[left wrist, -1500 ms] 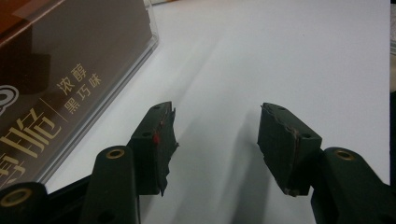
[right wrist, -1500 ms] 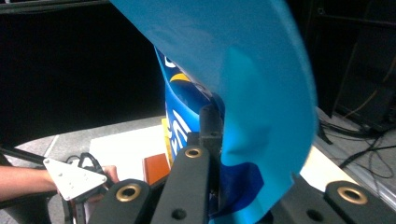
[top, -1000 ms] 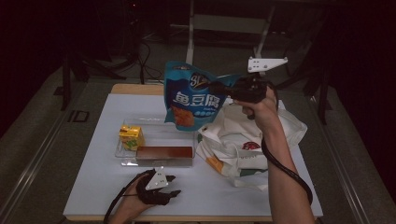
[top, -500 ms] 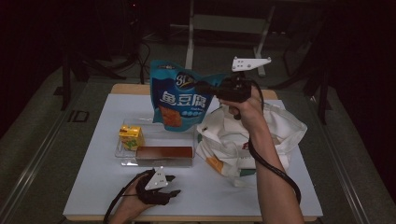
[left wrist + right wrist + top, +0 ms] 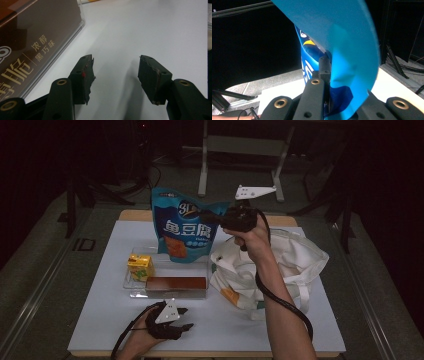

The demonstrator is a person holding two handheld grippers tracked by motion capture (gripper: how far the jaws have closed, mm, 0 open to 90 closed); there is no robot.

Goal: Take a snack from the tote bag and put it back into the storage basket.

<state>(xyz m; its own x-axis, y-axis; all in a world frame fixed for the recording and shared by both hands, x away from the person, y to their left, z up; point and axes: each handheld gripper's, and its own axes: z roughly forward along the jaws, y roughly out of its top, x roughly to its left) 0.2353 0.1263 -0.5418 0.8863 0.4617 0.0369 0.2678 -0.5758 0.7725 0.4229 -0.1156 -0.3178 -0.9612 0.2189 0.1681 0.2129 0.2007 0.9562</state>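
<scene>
Between the right hand-held gripper (image 5: 209, 216) jaws hangs the blue snack bag (image 5: 182, 227), pinched.

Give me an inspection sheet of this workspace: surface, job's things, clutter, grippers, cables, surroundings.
Surface: white rectangular tabletop, bare along its near edge.
Job's things: blue foil snack bag held up above the table's far side; white cloth tote bag lying slumped at the right.
Clutter: clear plastic tray holding a yellow drink carton and a brown chocolate box.
Grippers: right gripper shut on the snack bag's edge; left gripper open, resting low over the table by the chocolate box.
Cables: black cable trailing along the right forearm.
Surroundings: dark room, grey metal stand behind the table.
</scene>
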